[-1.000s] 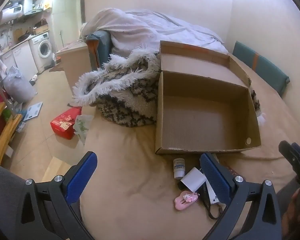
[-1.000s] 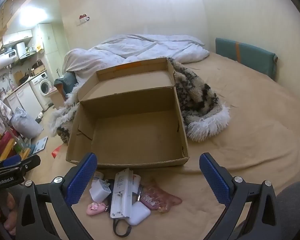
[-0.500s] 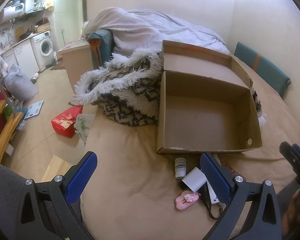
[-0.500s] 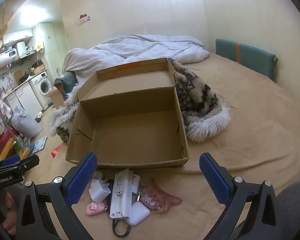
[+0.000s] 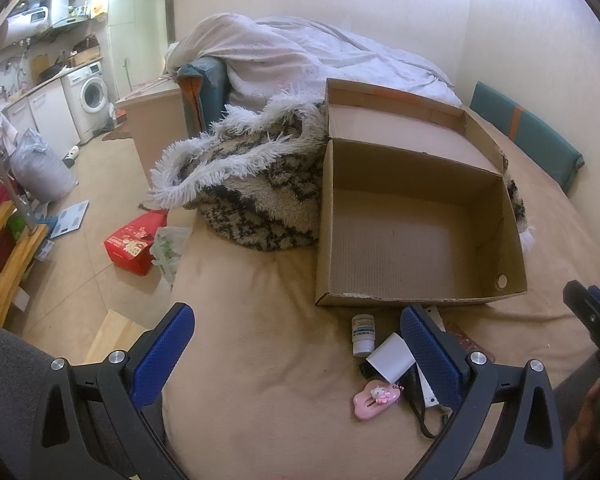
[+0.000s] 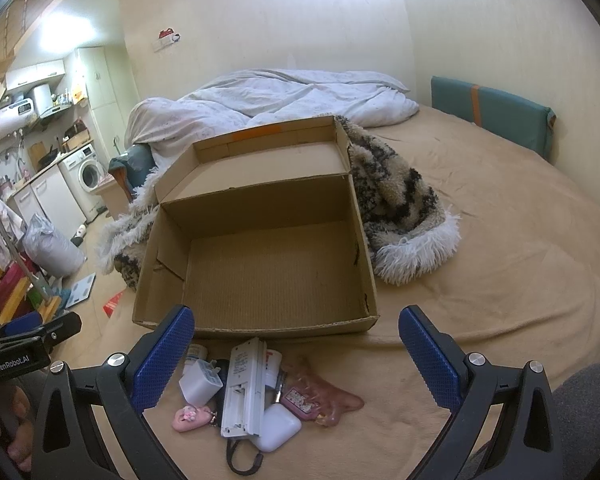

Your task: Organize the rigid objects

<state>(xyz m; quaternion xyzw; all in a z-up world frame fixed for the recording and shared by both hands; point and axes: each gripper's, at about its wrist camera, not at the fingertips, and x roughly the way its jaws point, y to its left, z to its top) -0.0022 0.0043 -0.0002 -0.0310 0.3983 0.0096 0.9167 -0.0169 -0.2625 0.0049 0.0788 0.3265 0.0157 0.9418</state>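
Small rigid objects lie in a loose heap on the tan bed sheet [image 6: 500, 240], just in front of the box: a pink clip-shaped trinket [image 6: 190, 419], a white cube charger [image 6: 201, 383], a long white remote-like device [image 6: 242, 386], a rounded white case [image 6: 278, 427], a translucent pink pouch [image 6: 320, 400] and a small white pill bottle [image 5: 363, 335]. The right gripper [image 6: 296, 354] hovers above them, jaws spread wide, holding nothing. The left gripper [image 5: 296, 350] hangs beside the heap, jaws likewise spread and empty. Beyond stands the open brown cardboard box [image 6: 260, 268], empty. A black-and-cream shaggy blanket [image 6: 400, 208] touches its far side; a rumpled white duvet [image 6: 280, 96] lies behind.
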